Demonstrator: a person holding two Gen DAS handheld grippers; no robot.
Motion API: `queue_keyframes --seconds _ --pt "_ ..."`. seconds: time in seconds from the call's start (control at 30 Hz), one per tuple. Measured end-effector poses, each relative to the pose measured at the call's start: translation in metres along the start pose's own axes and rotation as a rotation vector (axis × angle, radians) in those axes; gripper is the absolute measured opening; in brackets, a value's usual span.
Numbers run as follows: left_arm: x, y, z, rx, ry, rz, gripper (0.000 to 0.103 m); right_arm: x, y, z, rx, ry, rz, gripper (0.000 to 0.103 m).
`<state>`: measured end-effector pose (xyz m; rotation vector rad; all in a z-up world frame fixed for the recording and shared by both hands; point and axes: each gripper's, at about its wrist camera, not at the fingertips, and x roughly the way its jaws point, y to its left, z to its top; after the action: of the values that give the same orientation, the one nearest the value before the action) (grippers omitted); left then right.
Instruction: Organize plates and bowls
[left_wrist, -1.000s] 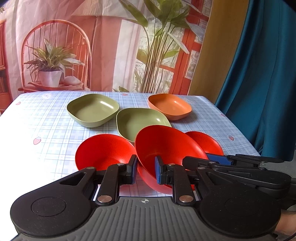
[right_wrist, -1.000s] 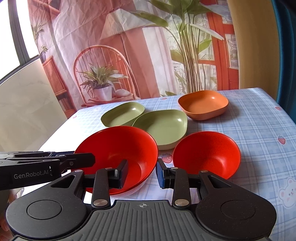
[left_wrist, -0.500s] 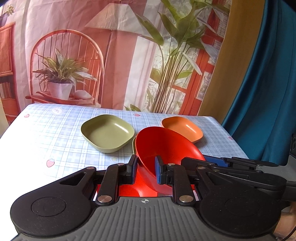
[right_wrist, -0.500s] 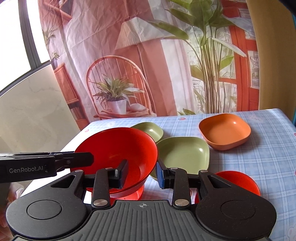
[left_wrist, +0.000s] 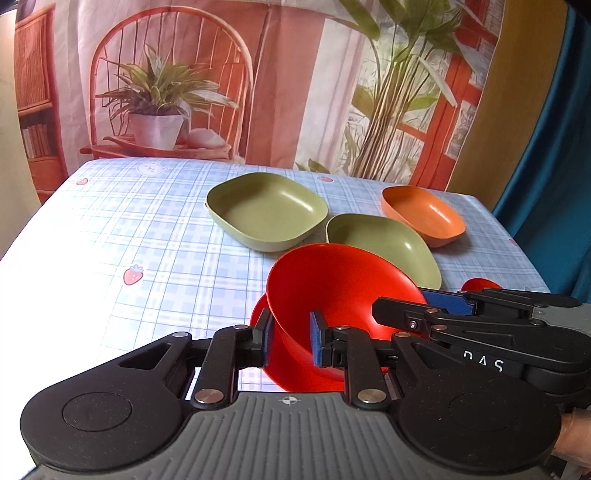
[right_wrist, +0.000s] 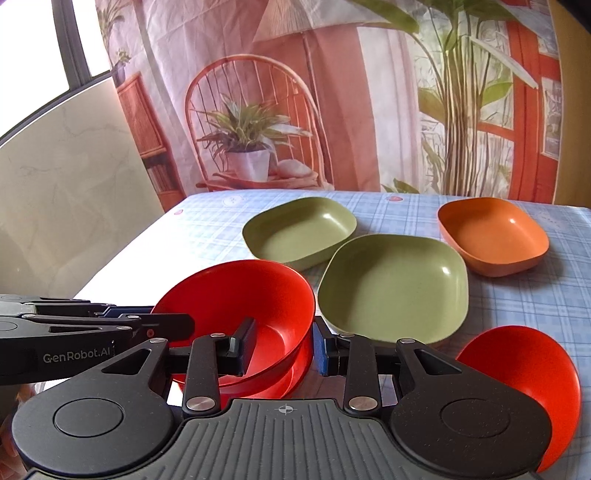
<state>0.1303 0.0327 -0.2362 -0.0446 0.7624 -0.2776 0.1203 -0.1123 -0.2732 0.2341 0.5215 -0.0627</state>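
Item: red bowl (left_wrist: 343, 291), held; lower centre of both views. It sits tilted over a second red bowl (right_wrist: 291, 376), of which only a rim sliver shows beneath it; whether the two touch cannot be told.

Left gripper (left_wrist: 288, 341): fingers straddle the held bowl's near wall, one pad inside, one outside; it reads as clenched on that rim.

Right gripper (right_wrist: 282, 349): fingers straddle the same bowl's opposite wall, inner finger inside the bowl, blue-padded finger outside. A gap shows beside the pads, so whether it grips or merely brackets the rim cannot be told.

Third red bowl (right_wrist: 524, 384): lower right of the right wrist view, apart from the pair, partly hidden by the gripper body.

Two green square plates (right_wrist: 395, 288) and (right_wrist: 301, 230), mid-frame, edges just beside each other. Orange square bowl (right_wrist: 493, 236), upper right. All rest on the checked tablecloth (left_wrist: 147, 236).

Hazards, judged: the bowl is tilted, so releasing it now may leave it cocked in the lower bowl or slide it off. Uneven release by the two grippers could twist the bowl and nudge the nearer green plate, which lies just beside it.
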Motion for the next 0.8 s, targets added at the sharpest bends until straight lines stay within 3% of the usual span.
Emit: queue_keyframes --seconds 0.8 --pt "0.021 0.003 -0.01 0.044 0.025 0.082 0.022 0.022 0.017 -0.013 -0.164 0.023 -0.064 0.03"
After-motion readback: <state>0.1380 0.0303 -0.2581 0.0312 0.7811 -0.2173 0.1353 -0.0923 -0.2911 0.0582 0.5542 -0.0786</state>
